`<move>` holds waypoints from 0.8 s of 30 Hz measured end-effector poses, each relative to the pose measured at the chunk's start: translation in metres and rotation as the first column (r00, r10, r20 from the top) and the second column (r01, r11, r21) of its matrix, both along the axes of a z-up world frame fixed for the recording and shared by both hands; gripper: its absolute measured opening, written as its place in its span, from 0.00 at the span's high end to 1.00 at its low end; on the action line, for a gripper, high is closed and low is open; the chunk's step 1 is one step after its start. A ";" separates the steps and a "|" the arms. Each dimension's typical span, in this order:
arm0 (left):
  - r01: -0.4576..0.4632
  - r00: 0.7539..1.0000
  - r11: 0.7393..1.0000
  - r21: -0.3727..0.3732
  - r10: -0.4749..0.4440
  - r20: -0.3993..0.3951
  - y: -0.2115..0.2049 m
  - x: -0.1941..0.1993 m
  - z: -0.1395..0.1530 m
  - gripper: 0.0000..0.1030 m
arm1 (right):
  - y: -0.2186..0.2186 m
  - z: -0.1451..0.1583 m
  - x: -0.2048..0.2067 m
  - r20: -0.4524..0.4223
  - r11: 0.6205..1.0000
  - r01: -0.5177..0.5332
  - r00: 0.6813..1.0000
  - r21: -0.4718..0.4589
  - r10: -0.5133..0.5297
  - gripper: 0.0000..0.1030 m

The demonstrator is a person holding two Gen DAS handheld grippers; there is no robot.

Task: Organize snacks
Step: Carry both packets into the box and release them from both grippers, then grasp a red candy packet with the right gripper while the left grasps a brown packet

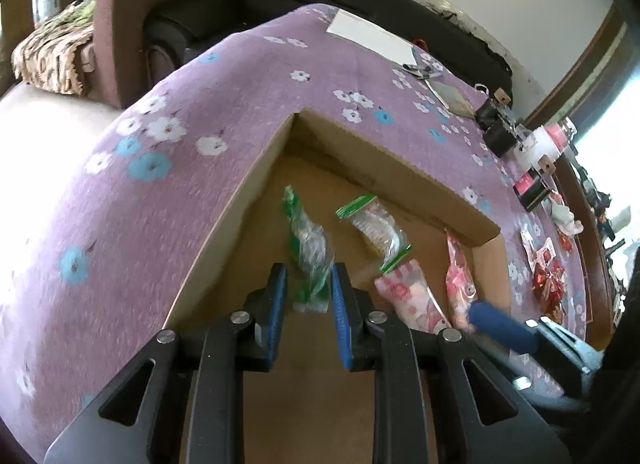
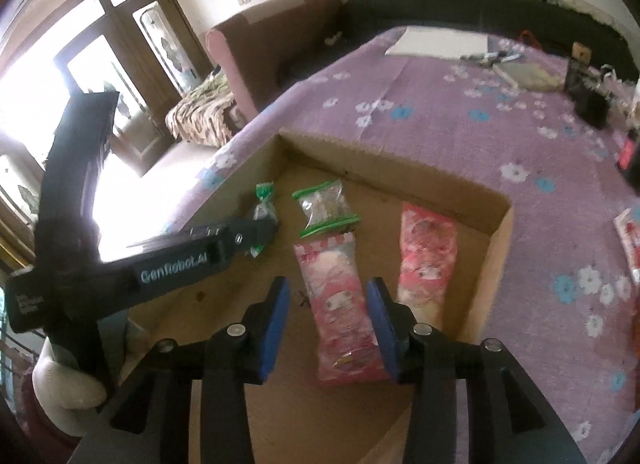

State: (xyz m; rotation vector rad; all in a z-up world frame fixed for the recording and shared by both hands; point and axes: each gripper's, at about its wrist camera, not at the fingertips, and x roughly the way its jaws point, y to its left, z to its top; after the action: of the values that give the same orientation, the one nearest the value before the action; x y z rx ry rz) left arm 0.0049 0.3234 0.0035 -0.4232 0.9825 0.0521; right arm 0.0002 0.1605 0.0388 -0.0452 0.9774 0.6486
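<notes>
Blue pads of your left gripper (image 1: 308,296) sit nearest in the left wrist view, and they pinch the lower end of a green-and-clear snack packet (image 1: 310,252) that hangs down into the cardboard box (image 1: 400,172). That grip reads as closed on the packet. Beyond it a second green-edged packet (image 1: 376,226) lies on the box floor, with two pink packets to its right: one (image 1: 408,300) near the middle, one (image 1: 460,284) leaning by the right wall. I judge you are in the placing step: the packet is low over the floor, so your next move is to let go and lift straight out.

Room here is fair. The left wall runs close beside your left finger, so keep off it as you rise. Bare floor lies just below the packet.

From the right wrist view, your right gripper (image 2: 328,324) stands partly open over the near pink packet (image 2: 340,304); the pads flank it without pressing, so that one looks set down. The far pink packet (image 2: 428,256) lies just right of it, close to the box's right wall. Your left gripper crosses in from the left at the green packet, so draw the right hand back toward you, not leftward. More snacks wait on the purple cloth (image 2: 440,124) to the right.
</notes>
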 end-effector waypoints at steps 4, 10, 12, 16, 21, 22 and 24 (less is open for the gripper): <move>-0.040 0.999 0.999 -0.037 0.040 0.010 0.005 -0.012 -0.001 0.81 | -0.017 0.017 -0.005 0.015 0.998 0.019 1.000 0.055 -0.020 0.59; -0.054 0.997 0.998 -0.020 0.055 0.054 0.006 -0.020 0.007 0.81 | -0.089 0.040 -0.015 0.047 0.983 0.129 0.990 0.133 -0.136 0.49; -0.074 0.994 0.997 -0.007 0.075 0.079 0.008 -0.022 0.012 0.81 | -0.124 0.041 -0.014 0.052 0.972 0.187 0.979 0.144 -0.196 0.49; -0.109 0.984 0.992 -0.061 0.117 0.135 0.010 -0.038 0.035 0.81 | -0.204 0.039 -0.011 0.038 0.928 0.344 0.935 0.146 -0.353 0.49; -0.086 0.973 0.990 -0.113 0.108 0.204 -0.014 -0.066 0.069 0.40 | -0.297 0.031 -0.003 -0.003 0.837 0.526 0.847 0.151 -0.532 0.46; -0.064 0.970 0.992 -0.113 0.088 0.225 -0.024 -0.072 0.077 0.38 | -0.306 0.029 -0.003 -0.008 0.827 0.541 0.837 0.151 -0.547 0.46; -0.011 0.968 0.994 -0.106 0.037 0.249 -0.045 -0.080 0.087 0.38 | -0.327 0.021 0.002 -0.029 0.803 0.577 0.814 0.150 -0.580 0.46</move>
State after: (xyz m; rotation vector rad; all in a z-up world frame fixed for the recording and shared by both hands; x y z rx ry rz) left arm -0.0756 0.2789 0.0903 -0.5244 0.7318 -0.0307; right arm 0.0018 -0.1660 0.0595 0.3755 0.8586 0.1488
